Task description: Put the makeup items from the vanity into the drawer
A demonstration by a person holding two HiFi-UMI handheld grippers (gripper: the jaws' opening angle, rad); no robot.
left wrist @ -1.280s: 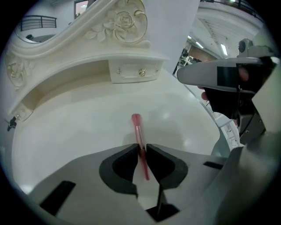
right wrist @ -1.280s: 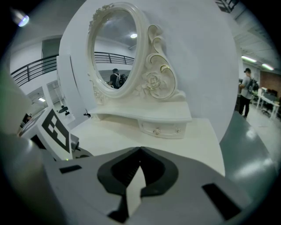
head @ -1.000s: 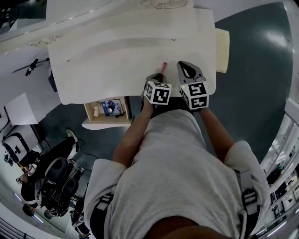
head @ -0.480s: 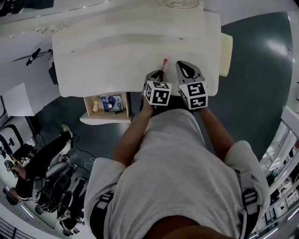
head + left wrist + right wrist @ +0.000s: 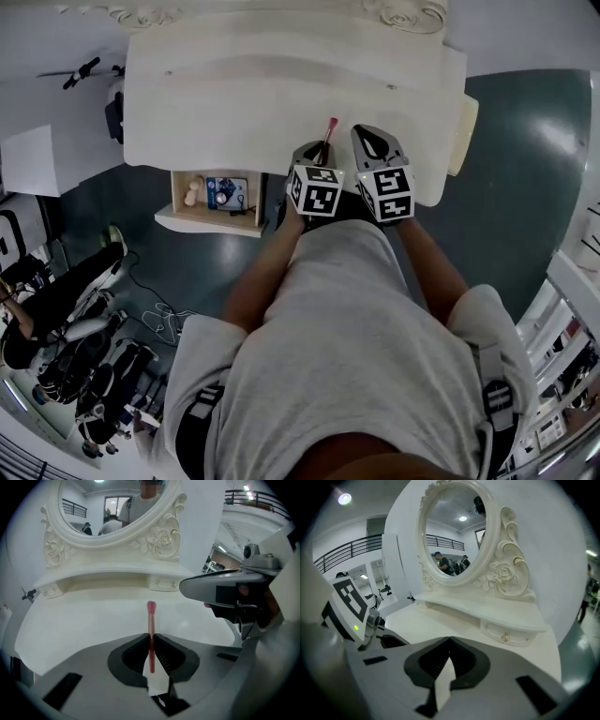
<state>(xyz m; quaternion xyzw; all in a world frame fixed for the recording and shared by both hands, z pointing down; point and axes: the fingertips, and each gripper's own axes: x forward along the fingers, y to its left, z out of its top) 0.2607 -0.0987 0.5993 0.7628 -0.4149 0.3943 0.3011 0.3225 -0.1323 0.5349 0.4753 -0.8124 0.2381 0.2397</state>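
Observation:
My left gripper [image 5: 319,155] [image 5: 151,637] is shut on a thin pink makeup stick [image 5: 151,623] [image 5: 329,129], which points forward over the white vanity top [image 5: 253,103]. Just to its right my right gripper [image 5: 373,142] [image 5: 449,644] is shut, with nothing between its jaws. Both hover near the vanity's front edge. Below the vanity's left side an open wooden drawer [image 5: 214,217] holds a small pale bottle [image 5: 192,193] and a blue item [image 5: 223,194].
An ornate oval mirror [image 5: 117,508] [image 5: 454,531] stands at the back of the vanity, above a raised shelf with small drawers [image 5: 506,632]. People and gear crowd the dark floor [image 5: 66,328] at the left. A pale side panel [image 5: 461,131] stands right of the vanity.
The head view has swung, so the vanity and drawer sit further right and lower in the frame. Both grippers keep their places, the left one still holding the pink stick.

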